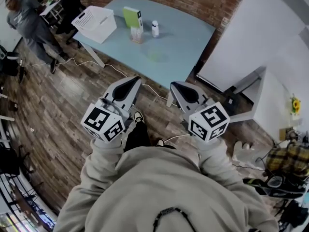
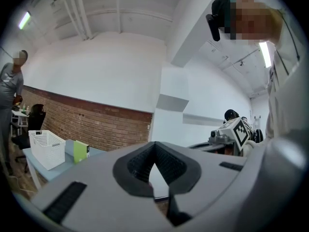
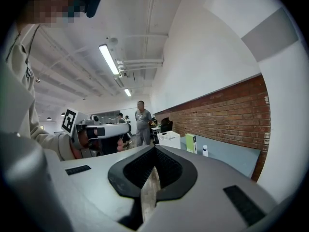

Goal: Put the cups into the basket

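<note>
Brick-walled room, pale blue table: the cups stand on it near the white basket, well apart from the 2 grippers. Left gripper and right gripper are closed, empty. The cups seem light and thin — grip softly at the side wall.

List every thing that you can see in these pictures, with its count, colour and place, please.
table: one, light blue, ahead
basket: one, white, on the table's left end
box: one, green, upright on the table, right of the basket
cups: clear, number unclear, before the box
bottle: one, white, right of the cups
person: one, grey top, standing left of the table
left gripper: one, grey, shut, empty, above the floor
right gripper: one, grey, shut, empty, beside the left
</note>
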Action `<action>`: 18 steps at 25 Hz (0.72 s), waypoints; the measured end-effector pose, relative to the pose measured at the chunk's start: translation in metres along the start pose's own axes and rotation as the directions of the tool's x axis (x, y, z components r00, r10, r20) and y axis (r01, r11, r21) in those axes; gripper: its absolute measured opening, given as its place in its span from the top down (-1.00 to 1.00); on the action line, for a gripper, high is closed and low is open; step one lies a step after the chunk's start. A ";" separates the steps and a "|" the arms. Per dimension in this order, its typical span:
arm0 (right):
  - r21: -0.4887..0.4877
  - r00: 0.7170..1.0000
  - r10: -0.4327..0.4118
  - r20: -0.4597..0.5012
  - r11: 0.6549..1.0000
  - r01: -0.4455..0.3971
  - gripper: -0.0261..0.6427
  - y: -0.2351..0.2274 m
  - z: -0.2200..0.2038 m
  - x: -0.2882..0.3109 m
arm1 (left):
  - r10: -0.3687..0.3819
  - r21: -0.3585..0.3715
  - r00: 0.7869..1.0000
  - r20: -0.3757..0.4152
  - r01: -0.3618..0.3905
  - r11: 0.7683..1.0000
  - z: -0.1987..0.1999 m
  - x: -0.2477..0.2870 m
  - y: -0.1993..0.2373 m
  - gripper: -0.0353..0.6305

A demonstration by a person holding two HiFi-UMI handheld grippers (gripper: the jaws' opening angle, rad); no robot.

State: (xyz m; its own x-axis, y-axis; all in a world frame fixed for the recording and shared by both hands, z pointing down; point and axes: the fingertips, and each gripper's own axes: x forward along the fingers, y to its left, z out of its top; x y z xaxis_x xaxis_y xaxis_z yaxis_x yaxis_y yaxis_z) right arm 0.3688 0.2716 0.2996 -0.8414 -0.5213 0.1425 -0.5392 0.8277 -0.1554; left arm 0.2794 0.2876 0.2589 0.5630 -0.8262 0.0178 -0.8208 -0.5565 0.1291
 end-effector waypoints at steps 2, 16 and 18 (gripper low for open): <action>-0.018 1.000 -0.021 -0.014 1.000 0.021 0.89 -0.006 -0.003 0.007 | 0.007 -0.014 1.000 0.006 -0.007 1.000 -0.001 0.005 0.012 0.91; -0.016 0.994 -0.084 -0.064 0.996 0.083 0.89 -0.071 0.011 0.104 | -0.005 -0.052 0.999 0.041 0.007 0.999 0.002 0.060 0.125 0.90; -0.023 0.994 -0.083 -0.070 0.996 0.081 0.89 -0.077 0.016 0.126 | -0.008 -0.065 0.999 0.043 0.011 0.998 0.003 0.066 0.144 0.90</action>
State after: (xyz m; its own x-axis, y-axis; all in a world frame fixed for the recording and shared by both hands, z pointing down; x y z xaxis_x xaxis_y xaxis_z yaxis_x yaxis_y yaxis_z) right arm 0.3040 0.1394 0.3141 -0.7892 -0.5722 0.2231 -0.6048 0.7872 -0.1205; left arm 0.1981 0.1521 0.2756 0.5652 -0.8246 -0.0258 -0.8063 -0.5588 0.1939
